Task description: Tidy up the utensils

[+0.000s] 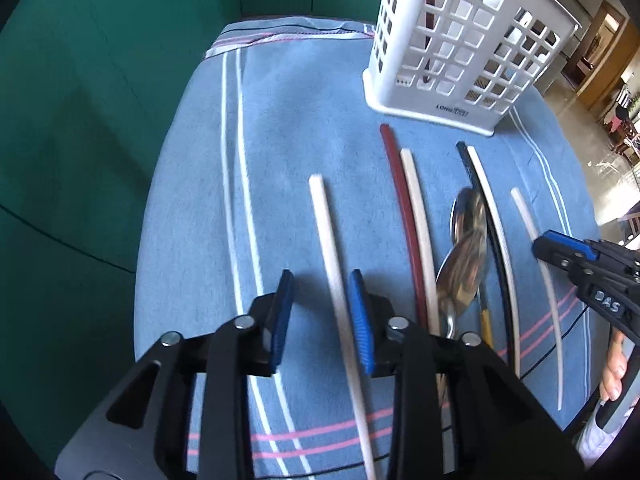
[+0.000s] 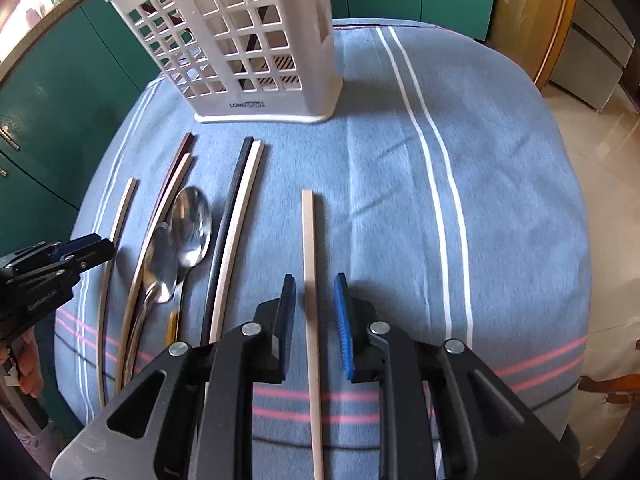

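Note:
Several chopsticks and two spoons lie on a blue striped cloth (image 1: 280,160) before a white lattice utensil basket (image 1: 460,52), which holds a dark red chopstick. My left gripper (image 1: 322,312) is open astride the leftmost cream chopstick (image 1: 328,240). My right gripper (image 2: 314,312) is open astride the rightmost cream chopstick (image 2: 308,240). Between them lie a dark red chopstick (image 1: 404,216) beside a cream one, two metal spoons (image 2: 188,232), and a black chopstick (image 2: 230,208) beside a white one. The basket also shows in the right wrist view (image 2: 248,40).
Green cabinet doors (image 1: 100,100) stand behind the table. The cloth's edges drop off on the left (image 1: 152,240) and on the right (image 2: 576,240). A wooden piece of furniture (image 2: 536,20) stands at the far right. A tiled floor lies beyond.

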Demonstrator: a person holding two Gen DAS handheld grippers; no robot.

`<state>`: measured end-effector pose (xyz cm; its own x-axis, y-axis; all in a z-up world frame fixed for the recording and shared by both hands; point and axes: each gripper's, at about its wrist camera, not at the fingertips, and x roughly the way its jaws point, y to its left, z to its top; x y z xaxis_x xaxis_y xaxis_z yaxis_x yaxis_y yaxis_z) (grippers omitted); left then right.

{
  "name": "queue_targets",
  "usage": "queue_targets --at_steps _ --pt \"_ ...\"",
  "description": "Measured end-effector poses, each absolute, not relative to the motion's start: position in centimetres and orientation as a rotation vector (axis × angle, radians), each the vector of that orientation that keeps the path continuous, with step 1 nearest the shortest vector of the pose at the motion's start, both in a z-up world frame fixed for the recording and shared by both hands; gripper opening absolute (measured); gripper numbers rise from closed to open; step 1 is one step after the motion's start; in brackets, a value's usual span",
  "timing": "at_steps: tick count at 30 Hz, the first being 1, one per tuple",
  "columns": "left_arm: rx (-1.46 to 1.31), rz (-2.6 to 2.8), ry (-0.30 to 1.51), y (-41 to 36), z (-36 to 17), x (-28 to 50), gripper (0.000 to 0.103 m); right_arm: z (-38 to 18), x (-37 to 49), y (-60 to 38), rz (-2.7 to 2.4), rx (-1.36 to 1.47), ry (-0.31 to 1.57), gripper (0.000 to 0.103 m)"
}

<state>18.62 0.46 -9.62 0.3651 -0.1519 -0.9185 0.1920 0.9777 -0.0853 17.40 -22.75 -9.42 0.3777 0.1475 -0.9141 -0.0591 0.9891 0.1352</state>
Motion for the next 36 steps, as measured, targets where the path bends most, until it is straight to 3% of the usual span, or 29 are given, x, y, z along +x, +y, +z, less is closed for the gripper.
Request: queue_targets --at_steps 17,19,20,21,26,36 --pt "0.194 -0.244 1.294 -2.2 -10.0 24.0 0.036 -9.6 22.5 -20.7 0.132 0.001 1.275 0.020" --pt "0.186 -0.240 1.280 -2.1 -9.9 24.0 0.024 -9.4 22.6 -21.1 0.133 0.012 1.270 0.017" --pt "0.180 -0.242 1.278 -1.9 -10.1 24.9 0.014 -9.5 22.5 -21.5 0.132 0.016 1.267 0.007" --pt "0.167 -0.246 1.276 -1.7 -10.2 25.1 0.010 -9.6 22.4 -22.1 0.140 0.028 1.264 0.007" --pt "0.125 -0.256 1.244 -1.5 -9.6 24.0 0.007 -9.0 21.7 -23.3 0.155 0.061 1.237 0.007" --pt "0.077 -0.271 1.003 -1.2 -0.9 19.3 0.006 0.7 16.7 -25.4 0.193 0.094 1.002 0.007"
